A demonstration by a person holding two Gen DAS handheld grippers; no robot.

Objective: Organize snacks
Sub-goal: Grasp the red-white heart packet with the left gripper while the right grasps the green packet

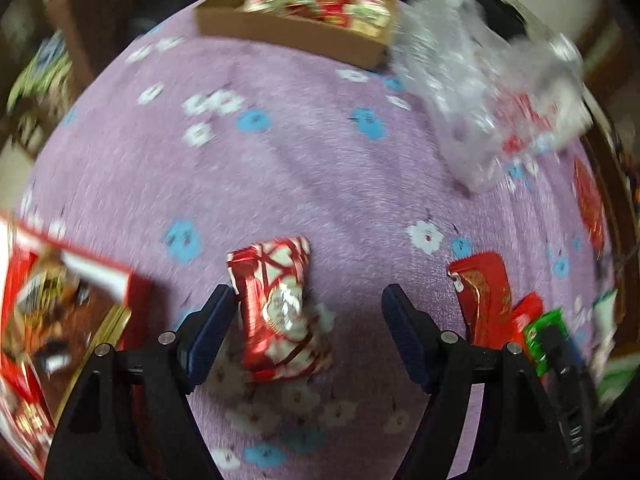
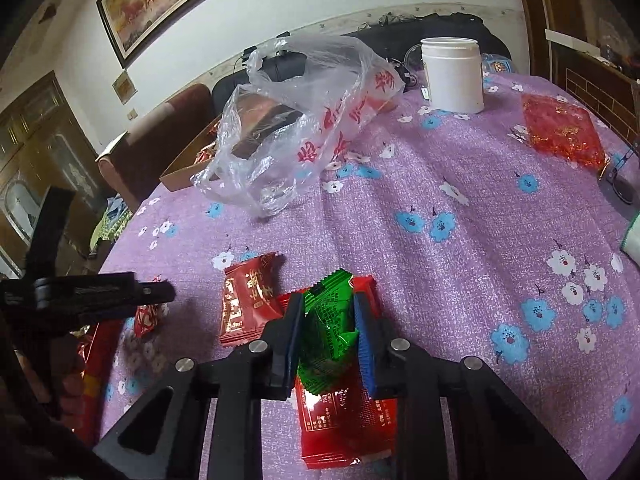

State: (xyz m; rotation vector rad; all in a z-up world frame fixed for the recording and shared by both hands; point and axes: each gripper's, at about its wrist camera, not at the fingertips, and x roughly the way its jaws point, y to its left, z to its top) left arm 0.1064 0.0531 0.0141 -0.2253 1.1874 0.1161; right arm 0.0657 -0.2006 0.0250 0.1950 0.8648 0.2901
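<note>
Green packet [image 2: 329, 328], half hidden, is pinched in right claw [image 2: 327, 320]; left claw [image 1: 308, 312] gapes wide, blurred, over foil snack [image 1: 280, 308].

A white cylindrical jar [image 2: 453, 76] stands upright at the far edge of the purple floral tablecloth [image 2: 460, 216]. A framed painting [image 2: 160, 0] hangs on the wall behind the table.
</note>
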